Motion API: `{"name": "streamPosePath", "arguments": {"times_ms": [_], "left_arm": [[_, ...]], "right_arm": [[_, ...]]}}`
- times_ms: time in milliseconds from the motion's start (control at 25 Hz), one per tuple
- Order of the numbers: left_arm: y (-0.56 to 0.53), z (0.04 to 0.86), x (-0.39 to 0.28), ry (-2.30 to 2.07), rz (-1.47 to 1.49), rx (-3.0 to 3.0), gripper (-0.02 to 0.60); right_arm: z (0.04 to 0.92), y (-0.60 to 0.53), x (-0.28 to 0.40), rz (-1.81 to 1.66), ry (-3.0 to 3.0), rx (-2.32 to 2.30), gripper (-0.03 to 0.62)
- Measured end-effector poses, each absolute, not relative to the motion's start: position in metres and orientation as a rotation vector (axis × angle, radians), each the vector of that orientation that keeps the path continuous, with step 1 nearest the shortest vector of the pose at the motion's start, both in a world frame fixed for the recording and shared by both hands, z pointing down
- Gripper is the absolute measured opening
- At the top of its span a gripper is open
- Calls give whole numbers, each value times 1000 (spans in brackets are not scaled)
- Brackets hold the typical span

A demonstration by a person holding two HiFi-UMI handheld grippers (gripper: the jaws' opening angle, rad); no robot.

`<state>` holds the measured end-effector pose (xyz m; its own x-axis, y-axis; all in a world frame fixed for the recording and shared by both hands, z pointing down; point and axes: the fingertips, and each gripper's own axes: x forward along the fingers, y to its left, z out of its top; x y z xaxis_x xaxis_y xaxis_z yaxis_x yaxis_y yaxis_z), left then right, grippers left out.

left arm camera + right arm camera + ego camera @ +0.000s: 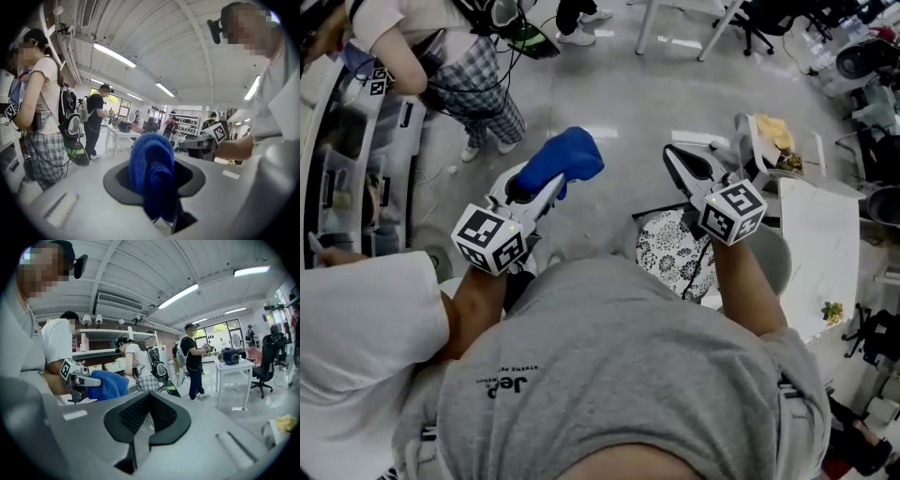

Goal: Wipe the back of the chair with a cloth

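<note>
Head view looking steeply down over your grey shirt, with both grippers raised in front of your chest. At 10 o'clock in the picture a bystander in plaid trousers (483,98) stands on the floor, well apart from your work. Your left gripper (551,187), at about 10 o'clock from the picture's centre, is clenched on one blue cloth (567,159). The cloth bunches out past the jaw tips toward 1 o'clock, and in the left gripper view it hangs doubled over the closed jaws, which looks like a firm pinch that leaves a soft pad free for wiping. Your right gripper (675,161), at 1 o'clock from centre, has its jaws pressed together with nothing between them, as the right gripper view shows; it seems held up simply to keep out of the way, or ready to steady the chair. At 5 o'clock from its tips lies the chair (667,251), seen as a round black-and-white patterned seat. The cloth is in the air, well apart from it, so wiping has not begun, and the chair's back cannot be picked out from here. A white table (820,248) stands at 3 o'clock. Count: two grippers, two marker cubes (490,239), one cloth, one patterned chair, one white table
</note>
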<state>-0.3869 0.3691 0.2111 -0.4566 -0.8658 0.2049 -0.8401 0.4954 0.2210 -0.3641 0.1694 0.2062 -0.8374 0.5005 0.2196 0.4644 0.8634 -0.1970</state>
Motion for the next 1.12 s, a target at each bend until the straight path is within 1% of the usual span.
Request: {"name": "streamPosePath", "arguments": {"times_ms": [120, 320, 440, 600, 760, 880, 1120], "left_arm": [[364, 225, -402, -2437, -194, 1411, 184], [345, 252, -408, -2367, -95, 1440, 184], [311, 266, -413, -2324, -83, 1462, 184], [239, 289, -402, -2230, 17, 1567, 184], [148, 317, -378, -2086, 112, 1698, 184], [72, 342, -350, -1975, 183, 1801, 184], [-80, 399, -262, -1736, 360, 2012, 184]], "right_arm": [[216, 160, -355, 218, -2770, -660, 0], [234, 120, -337, 232, -2780, -495, 0], [248, 83, -319, 259, -2798, -377, 0], [273, 24, -285, 287, -2815, -216, 0], [301, -49, -237, 340, -2821, -1, 0], [328, -106, -189, 355, -2802, 168, 0], [379, -203, -71, 383, -2726, 545, 0]]}}
